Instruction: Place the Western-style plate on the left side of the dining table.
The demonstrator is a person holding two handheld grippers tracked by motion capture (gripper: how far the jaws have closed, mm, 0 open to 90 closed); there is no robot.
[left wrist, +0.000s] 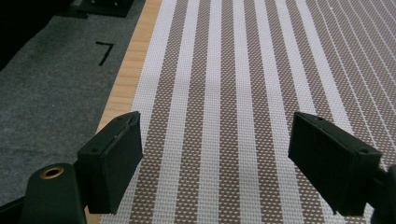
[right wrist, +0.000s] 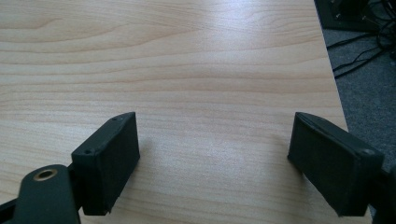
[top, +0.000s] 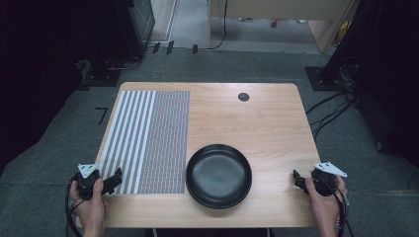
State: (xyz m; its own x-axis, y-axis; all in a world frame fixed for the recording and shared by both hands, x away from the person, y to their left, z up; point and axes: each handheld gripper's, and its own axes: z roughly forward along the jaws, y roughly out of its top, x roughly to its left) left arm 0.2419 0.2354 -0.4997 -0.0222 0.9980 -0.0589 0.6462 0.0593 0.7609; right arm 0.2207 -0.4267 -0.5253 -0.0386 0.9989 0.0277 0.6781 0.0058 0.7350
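Woven striped placemat (left wrist: 243, 93) lies right under the left gripper (left wrist: 215, 154), whose jaws gape empty; the right gripper (right wrist: 215, 158) hovers released over bare table (right wrist: 187, 56), the black plate (top: 219, 175) between both. Best pinch the mat's near edge squarely.

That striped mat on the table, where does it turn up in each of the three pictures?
High view: the striped mat covers the table's left part, beside the black plate.
Left gripper view: the mat spreads under and beyond the open left gripper.
Right gripper view: not in it; bare wooden table lies ahead of the open right gripper.
Shared landmark: the table's light wood, seen as a strip at the mat's edge.
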